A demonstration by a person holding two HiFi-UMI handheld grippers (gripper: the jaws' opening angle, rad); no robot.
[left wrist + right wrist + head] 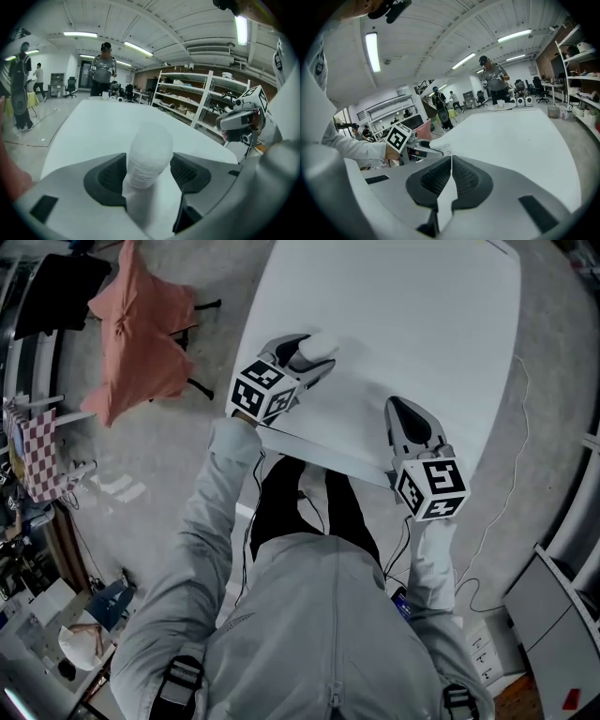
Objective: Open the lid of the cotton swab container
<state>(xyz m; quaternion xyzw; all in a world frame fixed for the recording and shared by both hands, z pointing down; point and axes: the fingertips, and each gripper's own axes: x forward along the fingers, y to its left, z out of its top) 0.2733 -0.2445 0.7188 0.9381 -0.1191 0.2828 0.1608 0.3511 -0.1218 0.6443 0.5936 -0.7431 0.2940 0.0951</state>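
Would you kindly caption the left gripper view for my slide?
Open left gripper straddling the white cotton swab container on a white table.

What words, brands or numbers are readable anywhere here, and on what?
None can be read.
The cotton swab container carries a printed label, too blurred to read.
The left marker cube and right marker cube show black-and-white square patterns, no words.
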